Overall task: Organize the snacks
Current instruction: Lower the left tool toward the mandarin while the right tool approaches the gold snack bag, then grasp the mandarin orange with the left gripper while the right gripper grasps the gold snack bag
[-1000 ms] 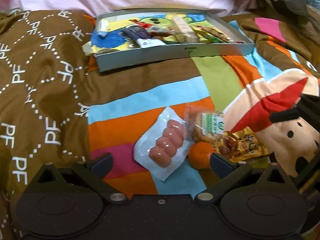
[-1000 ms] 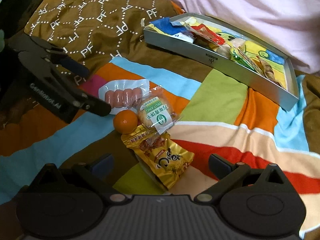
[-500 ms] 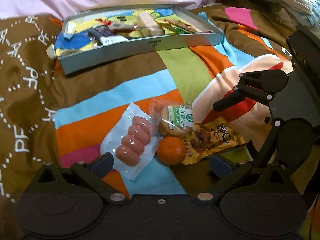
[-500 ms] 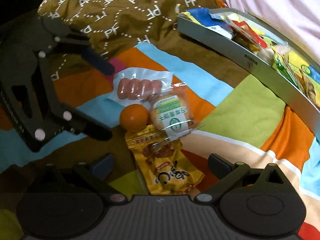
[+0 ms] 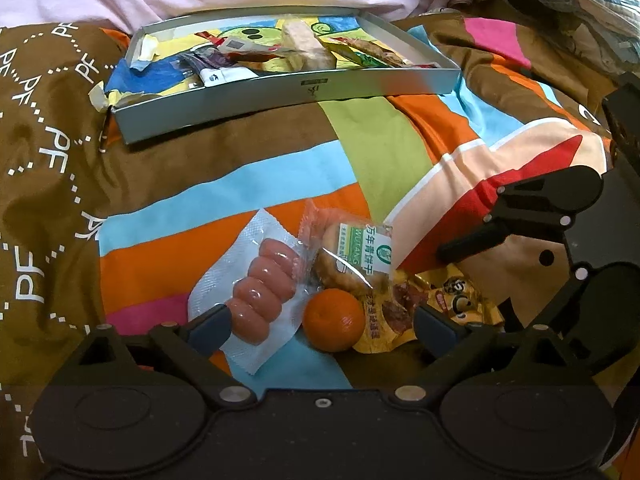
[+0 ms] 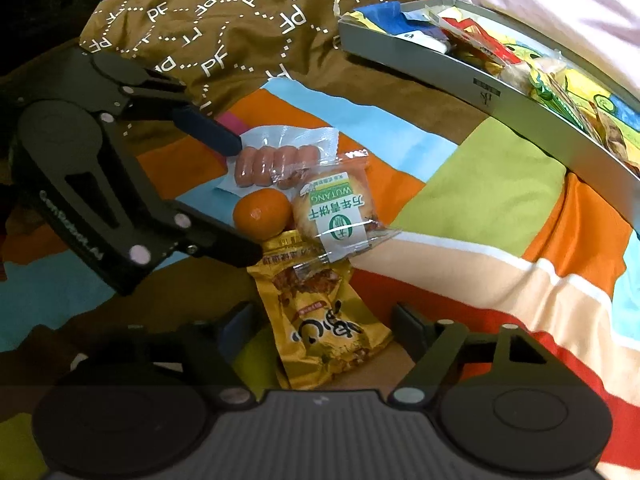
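Fingers of both grippers, left (image 5: 320, 326) and right (image 6: 324, 324), spread, now nearer the sausage pack (image 5: 256, 292).

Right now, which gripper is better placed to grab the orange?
Left. The left gripper is open with the orange between its fingers; the right gripper straddles the yellow snack bag.

Our left gripper (image 5: 320, 326) is matte black plastic, with two round, dished housings at its base and angular linkage arms fixed by silver screws. Its fingers (image 5: 210, 326) end in dark blue pads. Our right gripper (image 6: 320, 326) has the same build, though its base plate is ribbed and grey. From the right wrist view, white lettering runs along the left gripper's side, too blurred to read.
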The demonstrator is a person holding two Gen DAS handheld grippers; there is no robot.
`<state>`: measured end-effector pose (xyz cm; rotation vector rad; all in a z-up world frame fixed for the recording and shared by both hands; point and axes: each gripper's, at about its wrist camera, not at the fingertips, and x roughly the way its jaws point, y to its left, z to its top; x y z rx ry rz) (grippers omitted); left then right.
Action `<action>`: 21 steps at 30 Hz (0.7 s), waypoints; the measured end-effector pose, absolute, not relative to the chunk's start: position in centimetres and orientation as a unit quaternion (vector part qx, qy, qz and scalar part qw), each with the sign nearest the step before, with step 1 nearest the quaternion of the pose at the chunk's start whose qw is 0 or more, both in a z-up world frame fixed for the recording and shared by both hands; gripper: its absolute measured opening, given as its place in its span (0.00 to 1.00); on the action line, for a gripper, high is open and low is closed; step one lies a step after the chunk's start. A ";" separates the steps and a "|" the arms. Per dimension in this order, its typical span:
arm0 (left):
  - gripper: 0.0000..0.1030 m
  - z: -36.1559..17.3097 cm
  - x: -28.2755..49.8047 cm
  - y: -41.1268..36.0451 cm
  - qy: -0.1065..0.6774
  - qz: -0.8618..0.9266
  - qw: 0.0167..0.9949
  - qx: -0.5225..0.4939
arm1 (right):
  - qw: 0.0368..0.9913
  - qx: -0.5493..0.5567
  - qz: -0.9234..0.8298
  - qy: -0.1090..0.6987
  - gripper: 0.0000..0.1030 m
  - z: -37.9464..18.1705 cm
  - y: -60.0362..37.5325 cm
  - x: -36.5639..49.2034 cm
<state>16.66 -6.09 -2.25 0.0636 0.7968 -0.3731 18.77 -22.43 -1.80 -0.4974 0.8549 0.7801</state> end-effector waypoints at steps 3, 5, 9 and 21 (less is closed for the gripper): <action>0.91 -2.2 16.4 -6.3 0.383 -0.178 0.906 0.036 | 0.808 -0.233 0.363 0.402 0.67 -1.6 -22.5 18.3; 0.90 -2.2 16.2 -6.6 0.382 -0.181 0.905 0.042 | 0.807 -0.236 0.362 0.402 0.64 -1.5 -22.7 17.9; 0.86 -2.3 15.9 -7.1 0.386 -0.188 0.902 0.050 | 0.808 -0.237 0.358 0.404 0.63 -1.3 -22.7 17.5; 0.55 -3.0 16.7 -7.4 0.426 -0.193 0.883 0.028 | 0.811 -0.230 0.338 0.419 0.62 -1.2 -22.9 15.7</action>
